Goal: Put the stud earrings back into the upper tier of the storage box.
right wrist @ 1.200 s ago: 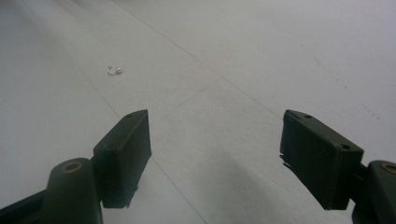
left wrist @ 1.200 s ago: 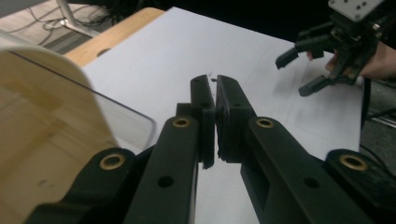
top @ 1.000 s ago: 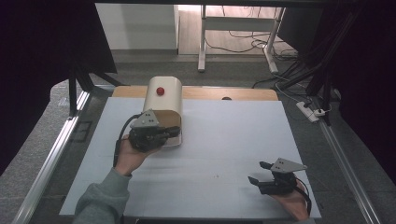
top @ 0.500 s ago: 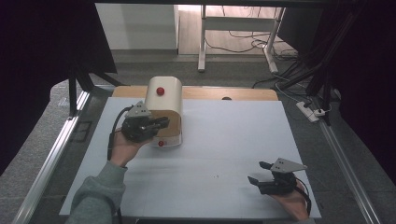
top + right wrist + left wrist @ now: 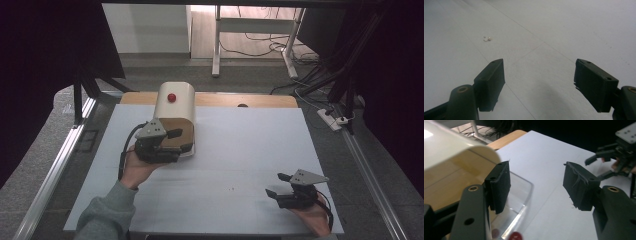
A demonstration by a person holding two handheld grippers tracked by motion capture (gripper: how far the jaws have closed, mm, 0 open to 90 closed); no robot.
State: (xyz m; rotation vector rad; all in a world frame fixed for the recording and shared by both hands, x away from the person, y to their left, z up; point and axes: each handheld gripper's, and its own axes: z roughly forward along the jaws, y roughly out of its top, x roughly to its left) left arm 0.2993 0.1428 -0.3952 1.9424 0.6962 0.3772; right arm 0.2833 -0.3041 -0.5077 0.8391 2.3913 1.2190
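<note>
Left tongs, jaws just opening, empty, against the bread box front; right tongs wide open, empty.

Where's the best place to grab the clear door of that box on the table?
Take the red knob at the clear door's free edge, coming from the open front of the box with the left gripper. The door lies low and thin; the knob sticks up.

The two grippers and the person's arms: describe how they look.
Each gripper, left gripper and right gripper, is black with two blocky black jaws faced with dark pads and topped by a grey three-cornered plate. A black cable trails from the left one. The left arm wears a grey-green sleeve.
</note>
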